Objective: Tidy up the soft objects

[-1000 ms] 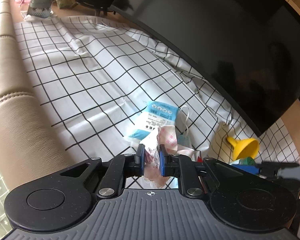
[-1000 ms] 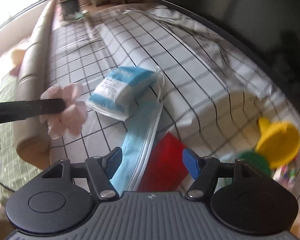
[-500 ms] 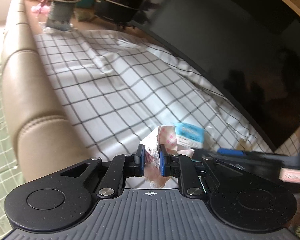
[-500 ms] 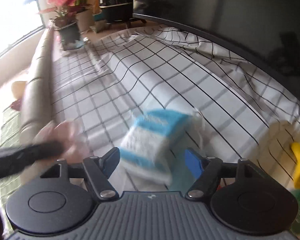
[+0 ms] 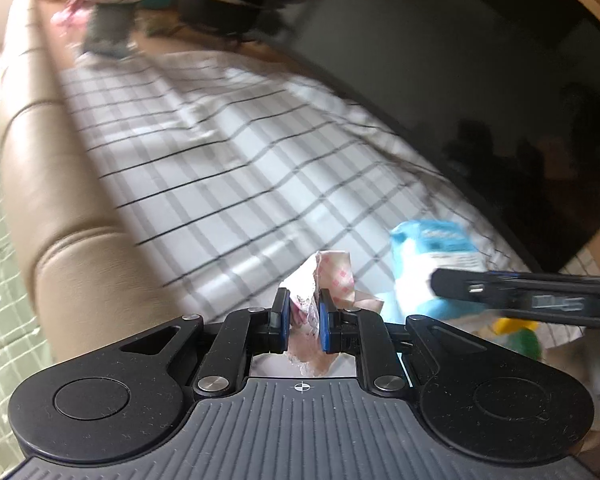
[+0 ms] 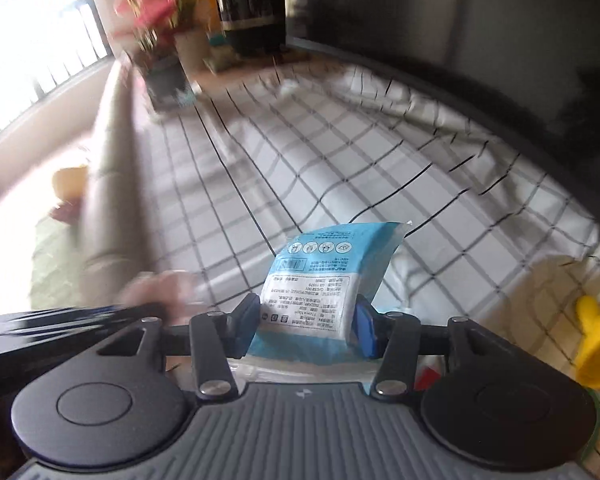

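Left gripper point(image 5: 304, 314) clamped nearly closed on a crumpled pink-and-white cloth point(image 5: 332, 276), bunched between the pads, rest sticking out ahead. Looks light and limp, will flop; pinching a thick fold is the safe hold

Right gripper point(image 6: 306, 322) part-closed around a blue-and-white sealed packet point(image 6: 324, 276), lower half between the fingers, top poking forward. Probably light, squashy, film likely slick, so hold it mid-body

Both held above the checked tablecloth point(image 6: 320, 148); yellow funnel point(image 6: 598, 344) right, potted plant point(image 6: 160, 48) far end
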A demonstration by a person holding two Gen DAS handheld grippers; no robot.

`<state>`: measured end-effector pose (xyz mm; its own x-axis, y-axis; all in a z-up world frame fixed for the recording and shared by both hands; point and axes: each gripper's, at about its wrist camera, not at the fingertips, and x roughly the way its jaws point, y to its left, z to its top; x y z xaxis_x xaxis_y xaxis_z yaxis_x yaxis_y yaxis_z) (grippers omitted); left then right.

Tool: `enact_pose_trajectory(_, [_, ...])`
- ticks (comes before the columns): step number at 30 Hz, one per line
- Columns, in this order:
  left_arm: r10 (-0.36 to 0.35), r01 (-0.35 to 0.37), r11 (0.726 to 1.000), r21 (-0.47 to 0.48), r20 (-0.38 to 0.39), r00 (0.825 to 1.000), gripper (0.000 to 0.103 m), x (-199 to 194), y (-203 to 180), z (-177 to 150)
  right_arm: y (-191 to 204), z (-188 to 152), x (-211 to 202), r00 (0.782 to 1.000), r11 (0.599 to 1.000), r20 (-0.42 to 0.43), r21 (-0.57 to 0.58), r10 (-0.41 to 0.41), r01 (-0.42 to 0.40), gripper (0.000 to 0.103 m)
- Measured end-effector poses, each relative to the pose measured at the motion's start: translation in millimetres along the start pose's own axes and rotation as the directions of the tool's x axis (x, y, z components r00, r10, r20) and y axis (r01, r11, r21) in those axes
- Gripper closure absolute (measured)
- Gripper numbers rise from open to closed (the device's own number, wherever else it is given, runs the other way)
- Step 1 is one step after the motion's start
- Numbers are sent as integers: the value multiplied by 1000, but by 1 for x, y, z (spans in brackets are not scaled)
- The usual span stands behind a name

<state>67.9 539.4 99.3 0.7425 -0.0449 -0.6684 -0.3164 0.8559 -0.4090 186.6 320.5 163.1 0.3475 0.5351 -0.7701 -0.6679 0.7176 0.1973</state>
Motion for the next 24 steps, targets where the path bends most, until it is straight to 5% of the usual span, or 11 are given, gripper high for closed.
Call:
enact_pose_trajectory(5, [-90, 91, 996, 25, -18, 996, 86, -3, -48, 3, -41, -12, -84, 996, 999, 83, 48, -17, 13, 54])
enact_pose_trajectory(12, [-194, 200, 975, 98, -68, 979, 86, -1, -140, 0, -116, -56, -190, 962, 978, 188, 110, -196, 177, 54])
enact_pose_trajectory(19, [-301, 328, 922, 204, -152, 942, 86, 12, -258, -23, -187, -121, -270, 891, 918, 252, 230, -377, 323, 54])
enact_pose_trajectory(24, [-380, 449, 856, 256, -277, 883, 86, 33, -355, -58, -239, -173, -308, 810, 837, 257, 320, -527, 443, 54])
